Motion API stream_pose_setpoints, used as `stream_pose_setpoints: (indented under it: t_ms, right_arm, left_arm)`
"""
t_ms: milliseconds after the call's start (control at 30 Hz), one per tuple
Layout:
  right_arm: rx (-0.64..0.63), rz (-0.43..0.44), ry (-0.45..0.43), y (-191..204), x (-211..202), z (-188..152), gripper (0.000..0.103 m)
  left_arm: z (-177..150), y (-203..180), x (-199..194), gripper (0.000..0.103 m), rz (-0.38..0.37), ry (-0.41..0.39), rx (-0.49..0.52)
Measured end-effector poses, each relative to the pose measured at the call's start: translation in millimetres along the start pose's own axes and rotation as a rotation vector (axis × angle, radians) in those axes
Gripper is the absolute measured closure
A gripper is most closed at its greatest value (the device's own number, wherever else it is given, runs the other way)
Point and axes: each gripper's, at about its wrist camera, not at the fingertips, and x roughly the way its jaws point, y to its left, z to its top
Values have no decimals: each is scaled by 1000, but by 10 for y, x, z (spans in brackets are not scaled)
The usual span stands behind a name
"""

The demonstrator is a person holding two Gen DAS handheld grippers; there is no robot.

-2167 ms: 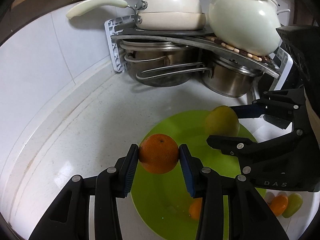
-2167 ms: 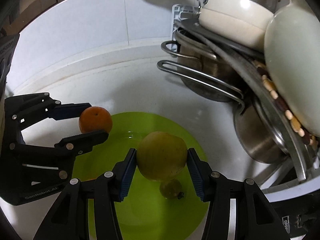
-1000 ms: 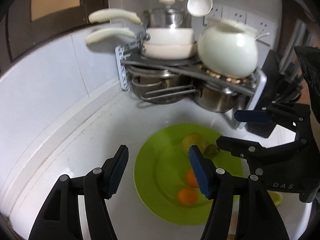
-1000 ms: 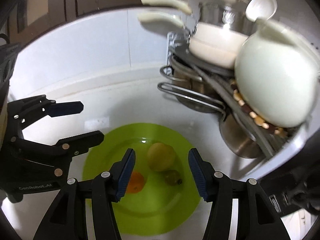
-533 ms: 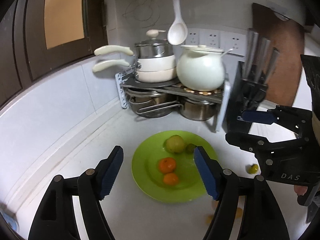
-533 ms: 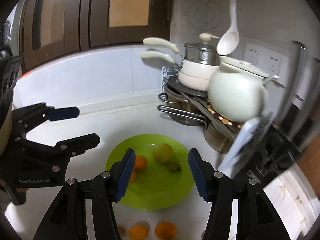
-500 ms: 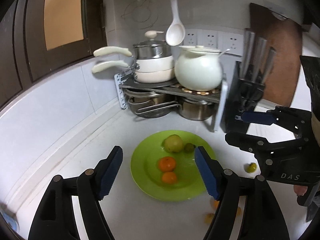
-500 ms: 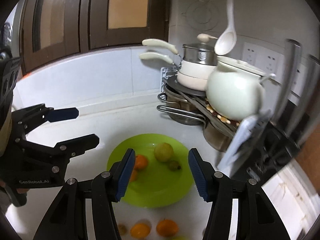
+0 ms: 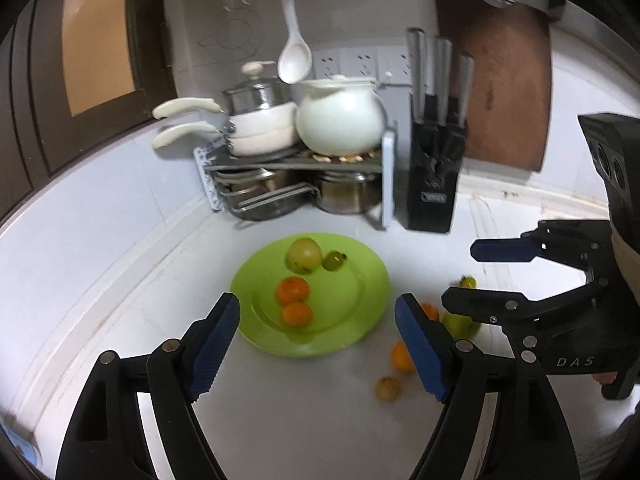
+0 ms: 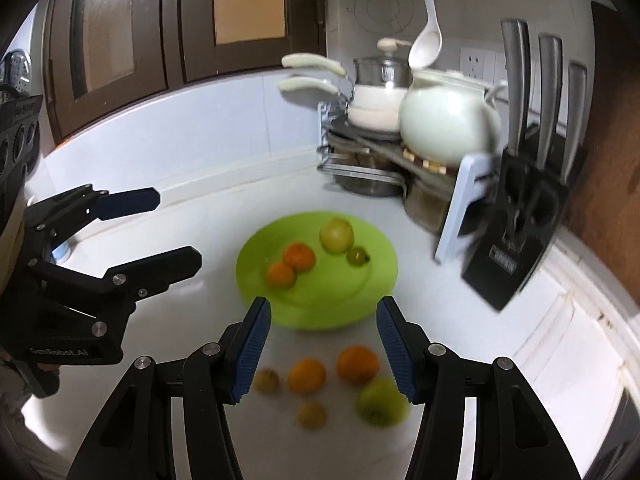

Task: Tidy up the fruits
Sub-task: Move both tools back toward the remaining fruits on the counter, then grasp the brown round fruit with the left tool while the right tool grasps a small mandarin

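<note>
1. Left gripper point(image 9: 318, 340), jaws just widening, gapes empty above the counter point(image 9: 132, 280).
2. Right gripper point(image 10: 324, 350) stands parted, empty.
3. Green plate point(image 9: 360, 312) at twelve o'clock holds four fruits; loose fruits point(image 10: 306, 376) lie at six.

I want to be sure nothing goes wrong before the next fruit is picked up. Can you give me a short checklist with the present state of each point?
1. Left gripper empty: ok, its jaws have just been opening and nothing sits between them.
2. Right gripper empty: ok, jaws apart, no fruit pressed.
3. Green plate has free room: ok, only four fruits on it.
4. Fruits left on the counter: ok, five loose, such as the orange and the green apple.
5. Exact kind of the small brownish fruits: cannot tell, blurred.
6. Knife block away from the loose fruits: ok.
</note>
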Motion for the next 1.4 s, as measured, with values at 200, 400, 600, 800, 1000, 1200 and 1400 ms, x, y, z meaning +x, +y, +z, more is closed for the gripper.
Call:
stream_pose_setpoints:
  t_ms: [200, 400, 600, 800, 1000, 1200, 1400]
  right_arm:
    - [-14, 9, 45, 45, 30, -205, 47]
    - [-22, 32, 110, 81, 119, -379, 47]
    - [-20, 45, 187, 69, 250, -578, 48]
    - [-10, 51, 240, 44, 400, -693, 53]
    - [-20, 63, 278, 38, 526, -765, 56]
    - [0, 83, 308, -8, 635, -798, 63]
    - [-14, 86, 312, -15, 695, -788, 65]
  left_arm:
    - [-168, -95, 107, 23, -46, 67, 26]
    - [-346, -208, 213, 23, -89, 116, 84]
    - [-489, -320, 337, 24, -142, 152, 133]
    - [-615, -351, 554, 27, -174, 214, 135]
    - [-700, -360, 696, 36, -204, 242, 128]
    - [-724, -395, 819, 44, -225, 262, 122]
    - [-695, -436, 906, 54, -245, 270, 118]
